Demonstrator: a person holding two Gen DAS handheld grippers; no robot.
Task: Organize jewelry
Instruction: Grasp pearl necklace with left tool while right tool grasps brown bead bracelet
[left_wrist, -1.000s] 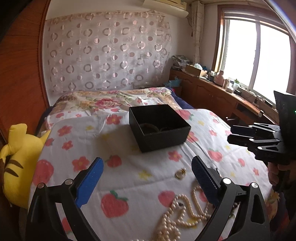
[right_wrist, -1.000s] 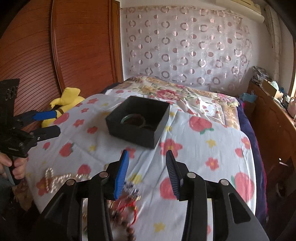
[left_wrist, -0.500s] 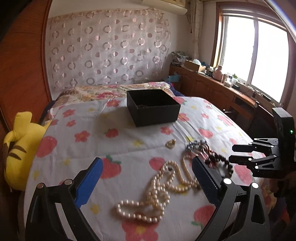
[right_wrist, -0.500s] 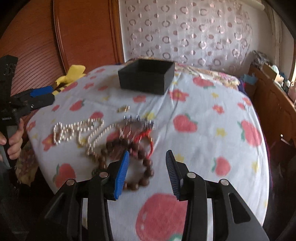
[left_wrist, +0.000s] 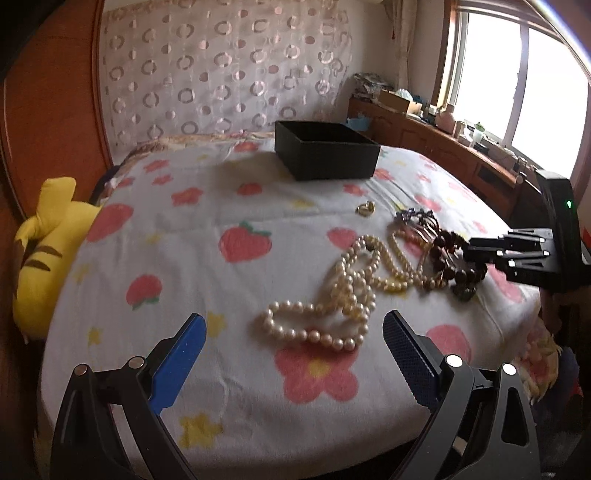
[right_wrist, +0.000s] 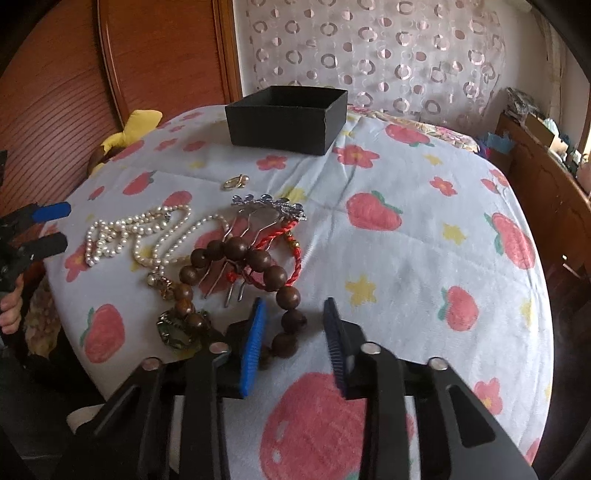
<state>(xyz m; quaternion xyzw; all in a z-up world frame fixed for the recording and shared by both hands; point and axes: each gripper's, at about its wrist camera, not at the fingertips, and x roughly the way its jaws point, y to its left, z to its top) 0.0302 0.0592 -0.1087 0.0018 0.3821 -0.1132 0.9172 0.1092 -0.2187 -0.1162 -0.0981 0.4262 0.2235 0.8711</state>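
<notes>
Bedspread (right_wrist: 424, 206): pale, printed with red strawberries, pink flowers and yellow stars. Far box (right_wrist: 288, 118): black. Pearl necklace (left_wrist: 343, 288): cream. Bead bracelet (right_wrist: 236, 273): dark brown. Cord bracelet (right_wrist: 291, 240): red. Left plush toy (left_wrist: 44, 251): yellow, dark stripes.

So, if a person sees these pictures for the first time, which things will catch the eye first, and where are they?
First, the tangle of jewelry on the strawberry-print blanket: a pearl necklace on the left, and a brown bead bracelet lying over a red cord bracelet and a silver hair comb. The right tongs are closing around the bracelet's nearest beads. Behind stands an open black box, with a small gold ring between.
</notes>
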